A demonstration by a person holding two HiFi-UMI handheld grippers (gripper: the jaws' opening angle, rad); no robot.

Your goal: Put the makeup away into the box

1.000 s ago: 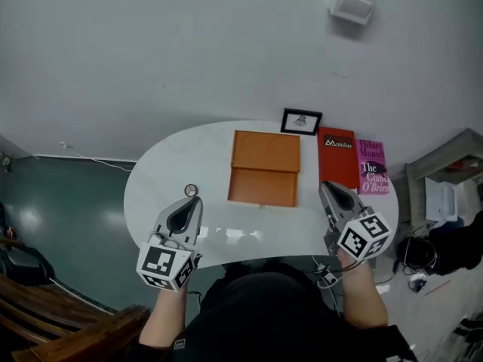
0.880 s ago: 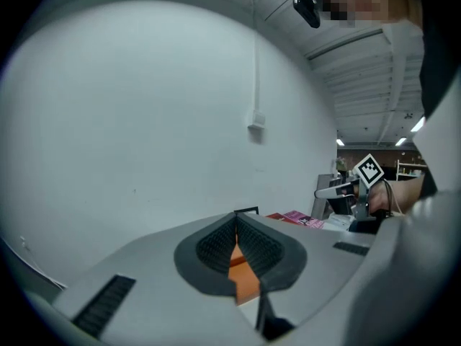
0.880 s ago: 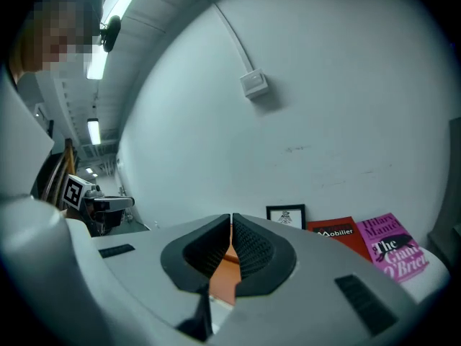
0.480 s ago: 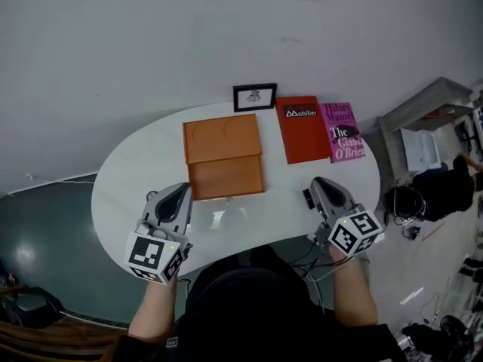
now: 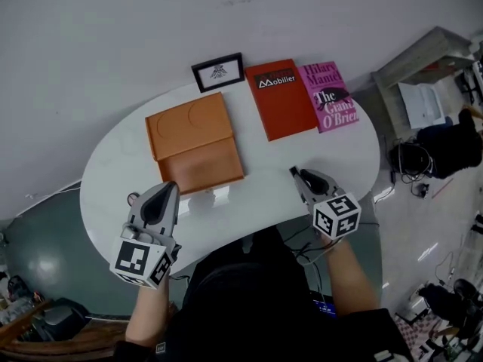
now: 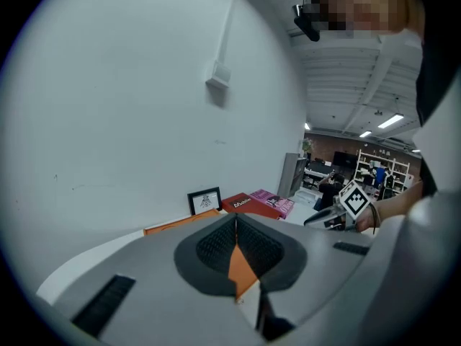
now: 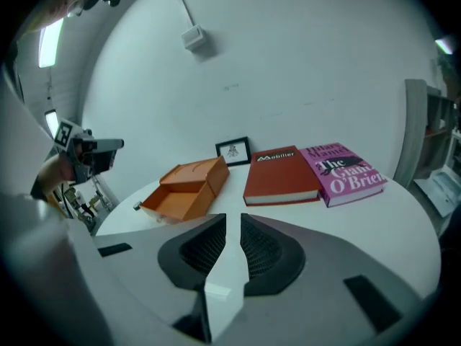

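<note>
Head view: the small round dark makeup piece (image 5: 133,199) lies on the white oval bench (image 5: 332,149), just beside the left hand-held gripper (image 5: 171,185). It's on that gripper's outer side & a bit back from the tips. The open orange box (image 5: 195,143) sits ahead of that gripper. Its tray half is nearest us, the lid is folded back toward the wall, and the long axis runs away from us. The right hand-held gripper (image 5: 294,172) is well apart from the makeup, far across the bench. So the left is clearly nearer. We judge the pick is its job & calls for a swing outward, not fwd. The makeup is too small to show a long axis.

Left gripper view: the left hand-held gripper (image 6: 234,218) has its jaws closed tip to tip w/ nothing held. The orange sliver lower in the gap is the box beyond. No makeup shows here, so we take it to lie off to the side of where the jaws point.

Right gripper view: the right hand-held gripper (image 7: 232,218) has its jaws all but together. Only a thin slit of bench shows & nothing sits btw them. The makeup (image 7: 137,206) is a tiny dark speck past the box (image 7: 184,189), on its far-left side.
</note>
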